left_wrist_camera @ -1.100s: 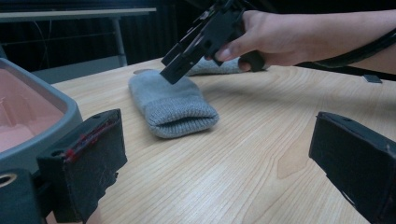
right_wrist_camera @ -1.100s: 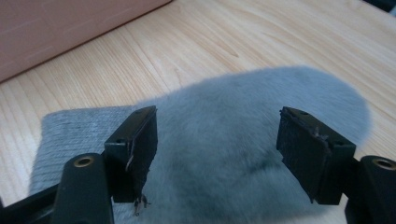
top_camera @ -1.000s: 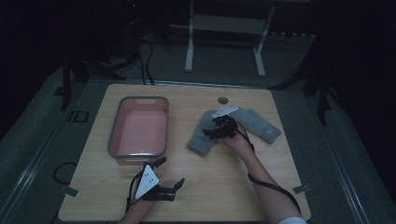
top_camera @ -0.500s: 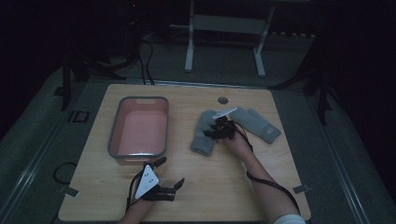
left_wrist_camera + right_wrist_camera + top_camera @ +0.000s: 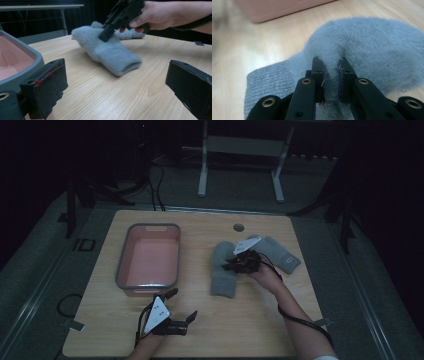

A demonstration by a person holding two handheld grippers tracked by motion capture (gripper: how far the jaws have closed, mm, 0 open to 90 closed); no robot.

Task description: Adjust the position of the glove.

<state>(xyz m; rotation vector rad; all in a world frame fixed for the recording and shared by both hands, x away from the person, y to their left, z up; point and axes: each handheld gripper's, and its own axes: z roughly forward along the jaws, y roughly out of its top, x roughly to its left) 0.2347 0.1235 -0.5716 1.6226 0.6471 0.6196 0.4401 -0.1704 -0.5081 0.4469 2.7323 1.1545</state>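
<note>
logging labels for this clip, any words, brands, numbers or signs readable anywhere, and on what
"ID": pale marking on the dark floor left of the table; it may be more than these two letters.
Nothing readable on the grey mitten, the pink tray, the second mitten or either gripper, left gripper and right gripper.

Two grey mittens (image 5: 223, 270) (image 5: 280, 253) (both fuzzy), one pink tray (image 5: 123, 270) and two grippers (image 5: 172, 312) (image 5: 231, 266).
</note>
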